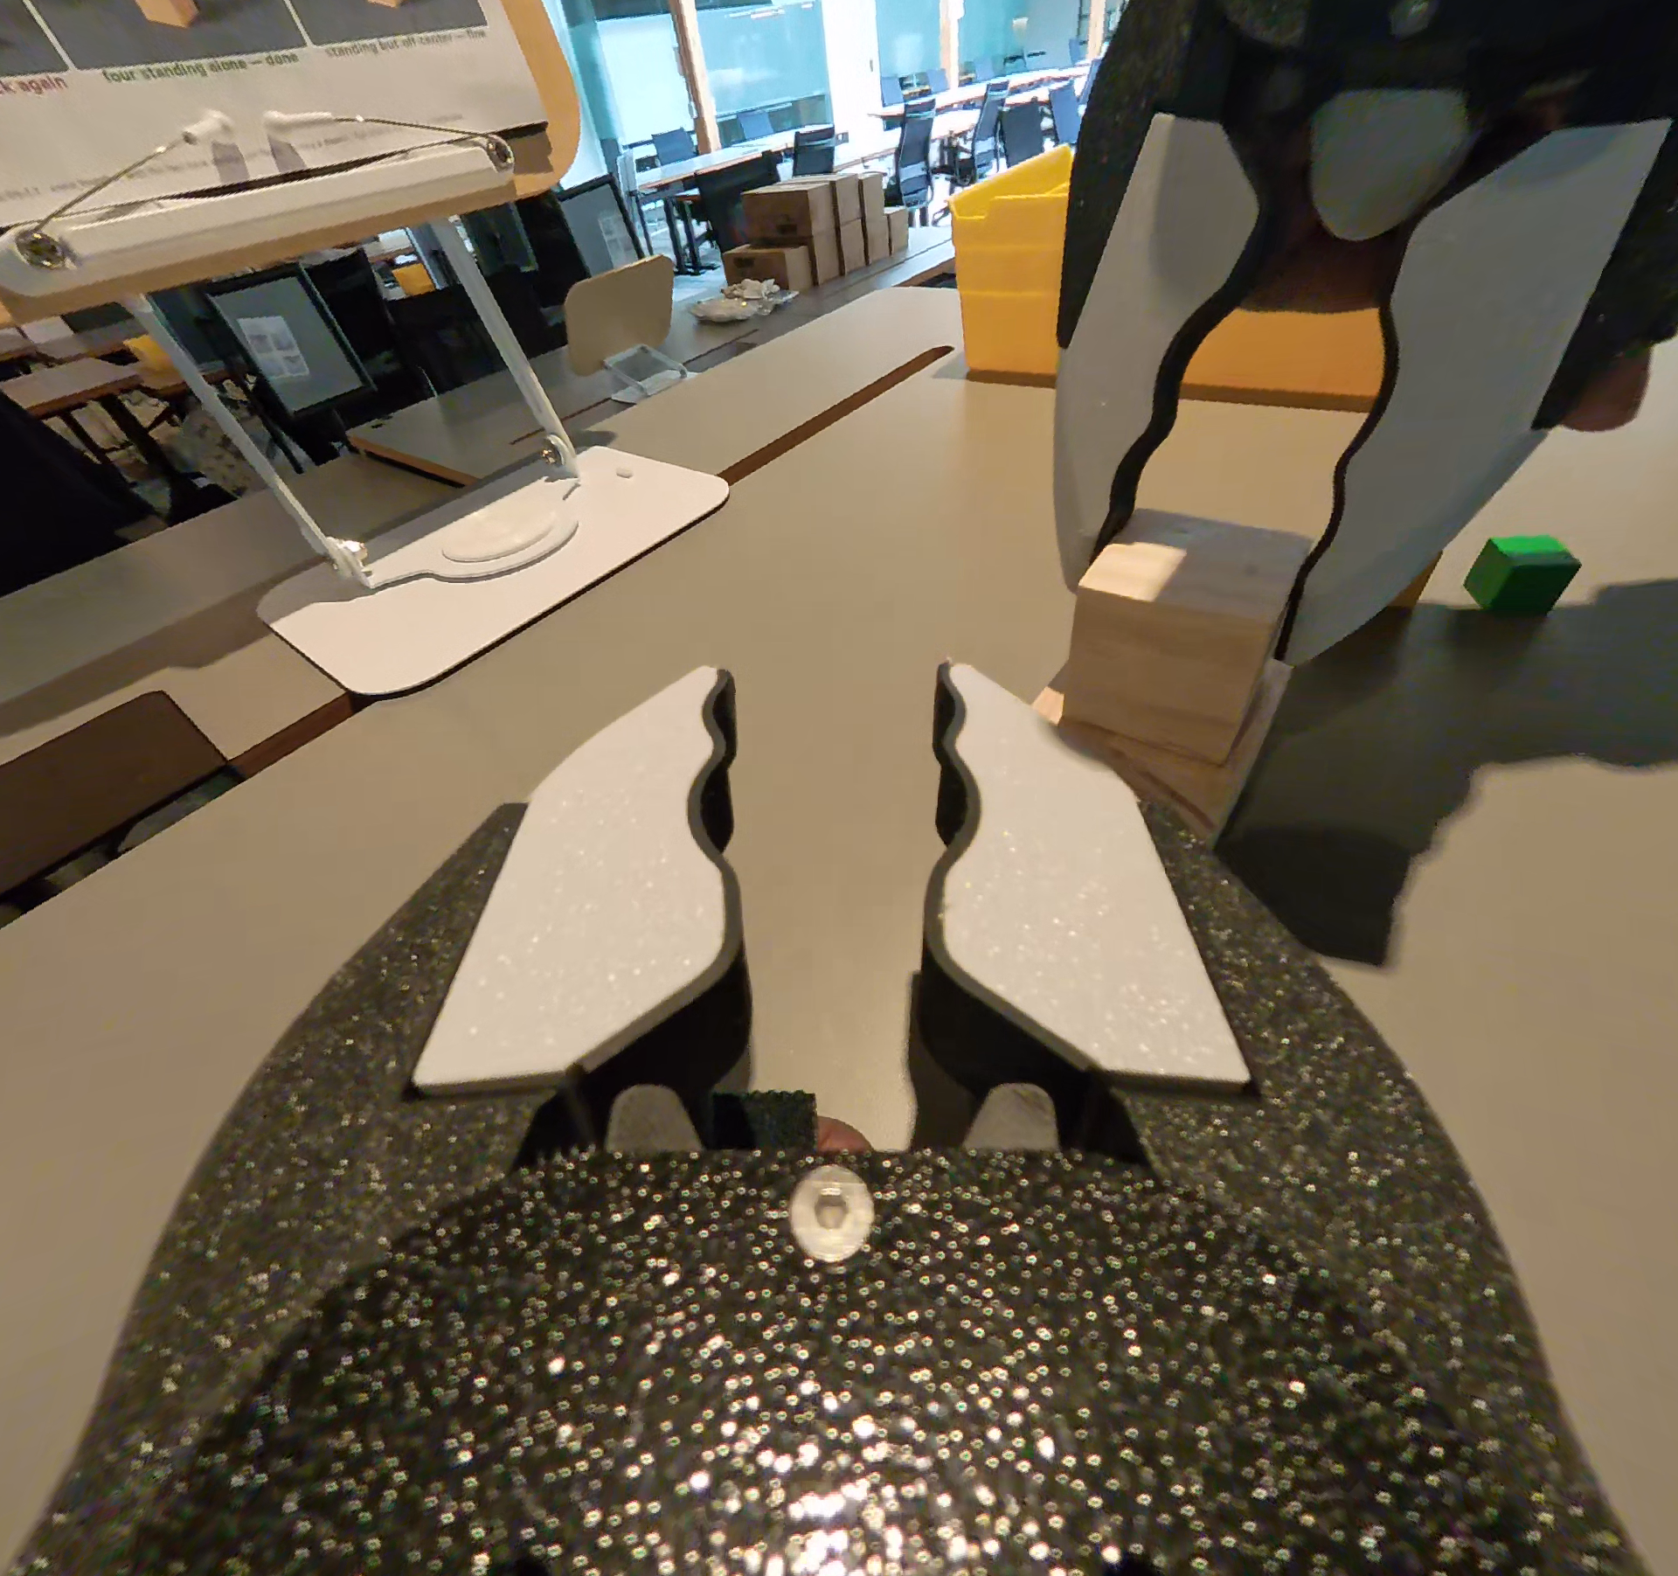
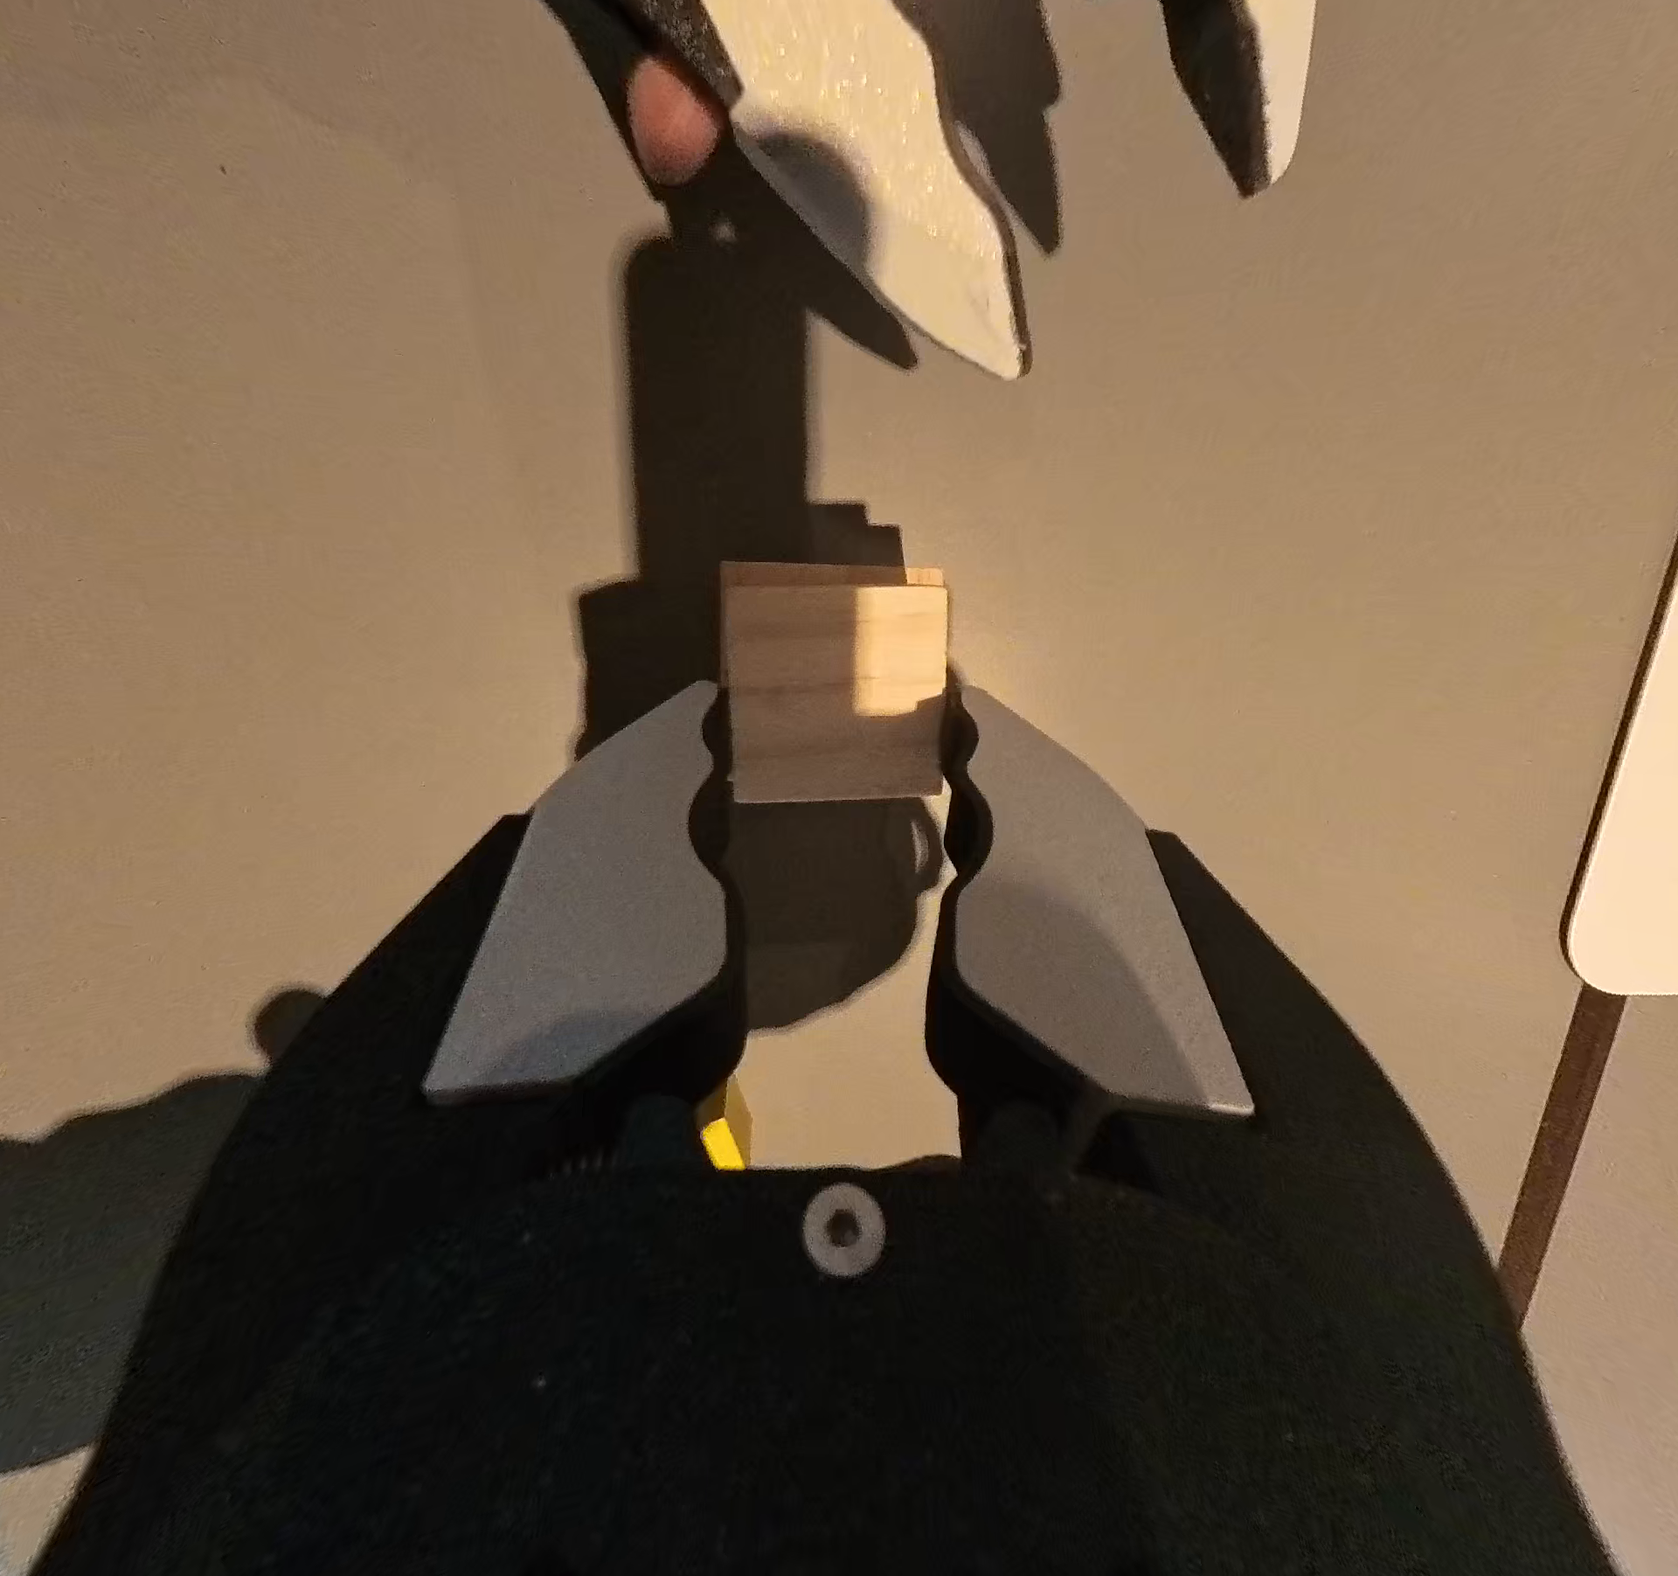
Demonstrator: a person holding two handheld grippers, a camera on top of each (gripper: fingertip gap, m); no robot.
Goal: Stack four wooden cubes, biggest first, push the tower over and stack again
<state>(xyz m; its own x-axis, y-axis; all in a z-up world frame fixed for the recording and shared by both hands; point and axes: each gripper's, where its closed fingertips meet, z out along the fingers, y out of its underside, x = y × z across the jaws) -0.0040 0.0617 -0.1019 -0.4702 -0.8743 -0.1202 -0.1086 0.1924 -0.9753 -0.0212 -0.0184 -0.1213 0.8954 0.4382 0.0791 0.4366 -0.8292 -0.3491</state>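
A light wooden cube [image 1: 1171, 624] sits on top of a larger wooden cube [image 1: 1171, 765] on the grey table. My right gripper [image 2: 834, 701] comes down from above and is shut on the upper cube [image 2: 835, 697], one finger on each side. It also shows in the left wrist view [image 1: 1199, 597]. Only a thin edge of the larger cube [image 2: 817, 575] shows in the right wrist view. My left gripper [image 1: 834, 679] is open and empty, low over the table just left of the stack. It appears at the top of the right wrist view [image 2: 1135, 270].
A green cube [image 1: 1521, 574] lies right of the stack. A yellow block [image 2: 726, 1133] shows under my right gripper's base. A white document stand [image 1: 508, 552] stands at the left and a yellow bin [image 1: 1008, 279] at the back.
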